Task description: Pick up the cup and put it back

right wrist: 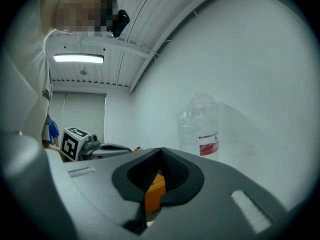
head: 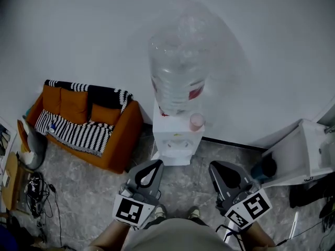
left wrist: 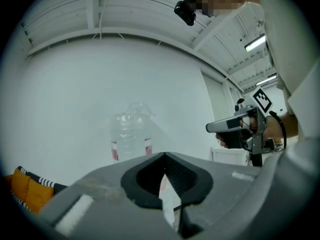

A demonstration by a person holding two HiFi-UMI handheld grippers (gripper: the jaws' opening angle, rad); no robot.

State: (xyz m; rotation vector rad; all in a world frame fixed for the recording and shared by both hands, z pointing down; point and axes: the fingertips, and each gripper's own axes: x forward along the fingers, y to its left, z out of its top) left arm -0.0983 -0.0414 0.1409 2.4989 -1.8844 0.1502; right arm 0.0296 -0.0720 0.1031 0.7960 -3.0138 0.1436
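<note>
While cup (head: 197,121) tops dispenser (head: 175,140), left tongs (head: 156,163), right tongs (head: 214,166) hover short — shut.

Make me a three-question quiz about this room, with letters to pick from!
1. What colour is the sofa?
A green
B orange
C blue

2. Where is the cup?
A on the sofa
B on top of the water dispenser
C in a gripper

3. How are the left gripper fingers?
A wide open
B shut on the cup
C shut, with nothing between them

Answers:
1 B: its sides and cushions are orange under the striped blanket.
2 B: it stands on the dispenser's top, beside the big bottle.
3 C: in the left gripper view the fingers meet at the tips and hold nothing.
</note>
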